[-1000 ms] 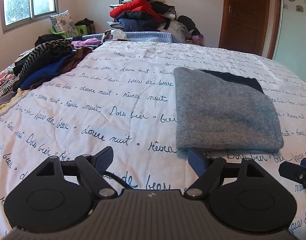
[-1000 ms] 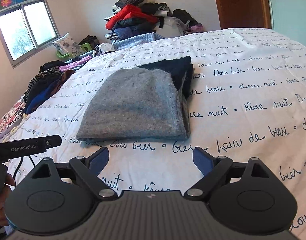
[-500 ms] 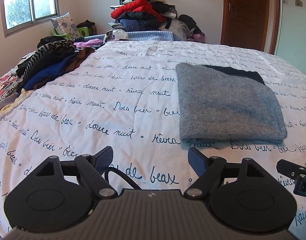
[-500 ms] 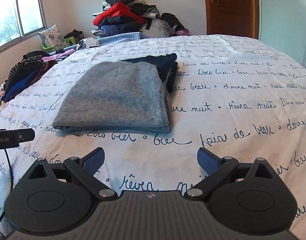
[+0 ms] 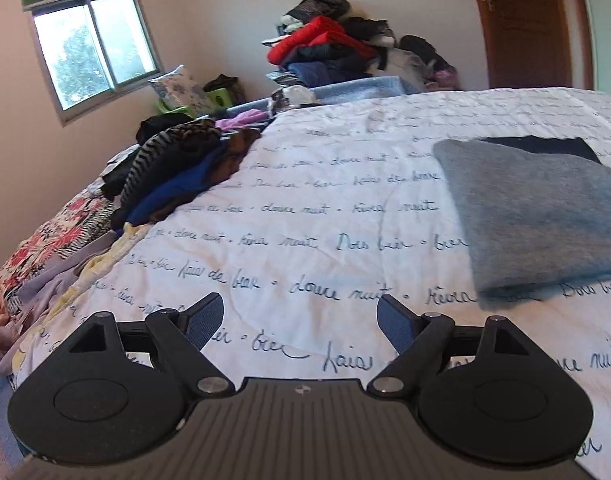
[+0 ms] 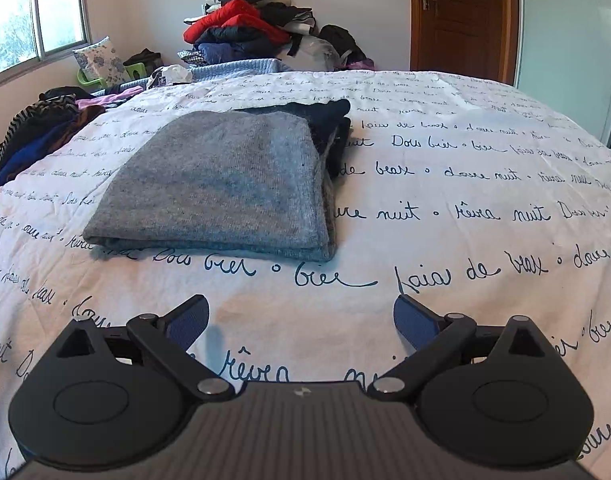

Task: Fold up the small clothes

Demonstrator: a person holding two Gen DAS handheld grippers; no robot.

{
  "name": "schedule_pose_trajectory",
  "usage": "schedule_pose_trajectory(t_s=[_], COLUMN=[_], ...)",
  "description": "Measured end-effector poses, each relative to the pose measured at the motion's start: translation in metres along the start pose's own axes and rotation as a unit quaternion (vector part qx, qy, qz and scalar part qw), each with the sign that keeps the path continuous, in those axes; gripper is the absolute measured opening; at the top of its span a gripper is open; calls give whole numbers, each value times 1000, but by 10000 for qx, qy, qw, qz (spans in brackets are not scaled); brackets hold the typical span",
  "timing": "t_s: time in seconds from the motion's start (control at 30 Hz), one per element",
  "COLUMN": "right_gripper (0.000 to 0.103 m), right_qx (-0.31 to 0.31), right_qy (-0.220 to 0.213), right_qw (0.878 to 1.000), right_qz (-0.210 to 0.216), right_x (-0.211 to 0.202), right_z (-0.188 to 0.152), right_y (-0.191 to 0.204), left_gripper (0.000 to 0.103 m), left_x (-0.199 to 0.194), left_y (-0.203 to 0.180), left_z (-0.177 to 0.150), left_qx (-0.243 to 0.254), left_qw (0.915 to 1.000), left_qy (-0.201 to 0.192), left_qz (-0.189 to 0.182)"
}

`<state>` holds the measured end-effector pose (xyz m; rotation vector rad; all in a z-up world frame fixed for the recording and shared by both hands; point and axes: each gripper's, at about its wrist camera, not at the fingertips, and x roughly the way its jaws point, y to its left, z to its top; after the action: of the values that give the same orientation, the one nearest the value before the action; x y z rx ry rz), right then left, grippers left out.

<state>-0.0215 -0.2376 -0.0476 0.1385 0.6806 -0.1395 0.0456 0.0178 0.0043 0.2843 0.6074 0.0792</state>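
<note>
Spread under us is the bed (image 6: pixel 465 240), its white cover printed with cursive script, and we are taking the grey folded garment (image 6: pixel 225 184) as our landmark.

Nearest to us, the right gripper (image 6: pixel 300 320) is hanging just short of the grey garment's near folded edge, its jaws having just been opening, now spread wide over bare cover with nothing between the fingers (image 6: pixel 413 322). The left gripper (image 5: pixel 300 326) is also standing released and empty, and in its view the grey garment (image 5: pixel 545 220) is lying well off to the right, so we are judging the right hand the nearer one.

Farther on, the grey garment is resting flat, finished, on top of a dark folded piece (image 6: pixel 325 120) that is peeking out behind and to its right.

Left of it, along the bed's edge, a heap of unfolded clothes (image 5: pixel 177 172) is waiting; the left hand is facing that way, so we are expecting it to fetch the next item.

Beyond, a taller pile (image 6: pixel 245 28) is stacked against the far wall.
</note>
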Motion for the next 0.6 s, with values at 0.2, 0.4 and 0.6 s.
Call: schedule_pose_trajectory(t_s=[0.2, 0.4, 0.6], right_gripper=[100, 103, 103], right_qx=[-69, -226, -232], right_qy=[-33, -30, -128], right_qw=[9996, 9991, 9987], right_qz=[-264, -365, -435], right_x=[12, 29, 30], right_z=[0, -3, -6], right_y=[2, 0, 3], left_gripper=[83, 86, 95], left_x=[23, 41, 52], left_y=[-45, -77, -66], left_z=[-7, -31, -33], left_qx=[-104, -152, -601], left_qw=[9946, 9952, 9906], left_qy=[208, 146, 349], left_qz=[-1010, -957, -1177])
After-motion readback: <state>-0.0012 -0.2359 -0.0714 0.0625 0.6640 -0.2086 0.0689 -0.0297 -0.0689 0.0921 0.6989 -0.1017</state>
